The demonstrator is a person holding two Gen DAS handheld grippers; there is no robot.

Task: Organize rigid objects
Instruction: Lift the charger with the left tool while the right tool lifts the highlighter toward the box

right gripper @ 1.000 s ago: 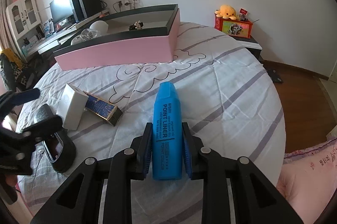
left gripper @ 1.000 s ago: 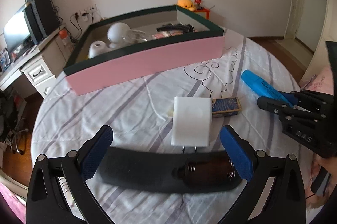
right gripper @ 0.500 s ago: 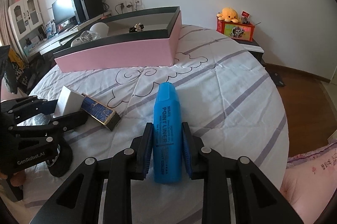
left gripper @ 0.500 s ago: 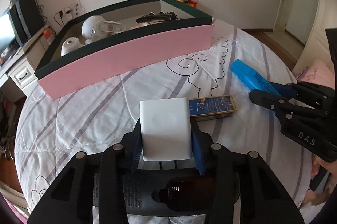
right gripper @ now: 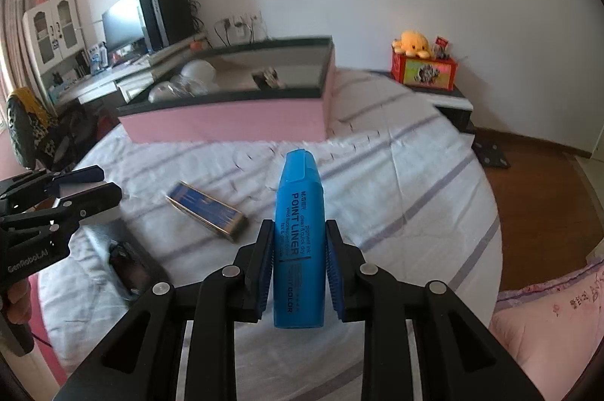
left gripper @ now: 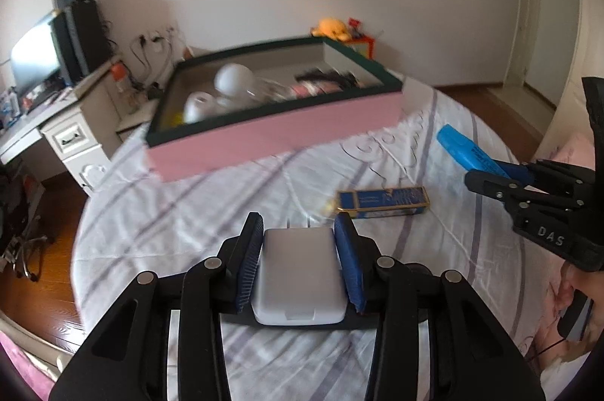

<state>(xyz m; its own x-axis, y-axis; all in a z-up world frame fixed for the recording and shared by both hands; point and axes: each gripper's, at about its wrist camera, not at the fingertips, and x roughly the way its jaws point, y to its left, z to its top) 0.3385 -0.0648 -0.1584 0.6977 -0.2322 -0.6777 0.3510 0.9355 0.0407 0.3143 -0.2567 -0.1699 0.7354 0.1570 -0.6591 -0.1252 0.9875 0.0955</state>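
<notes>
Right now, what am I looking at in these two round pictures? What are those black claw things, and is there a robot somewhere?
No robot here: a person holds a hand-operated two-finger gripper in each hand, and a wide-angle camera on each one looks forward along its fingers.

The left camera's picture shows the left gripper, whose jaws have just closed on a white charger. The right camera's picture shows the right gripper clamped on a blue highlighter. Each gripper also shows at the edge of the other's picture.

Below is a round table under a striped cloth. On it lie a small blue box with gold edging, a dark case and a pink tray already holding several things.
</notes>
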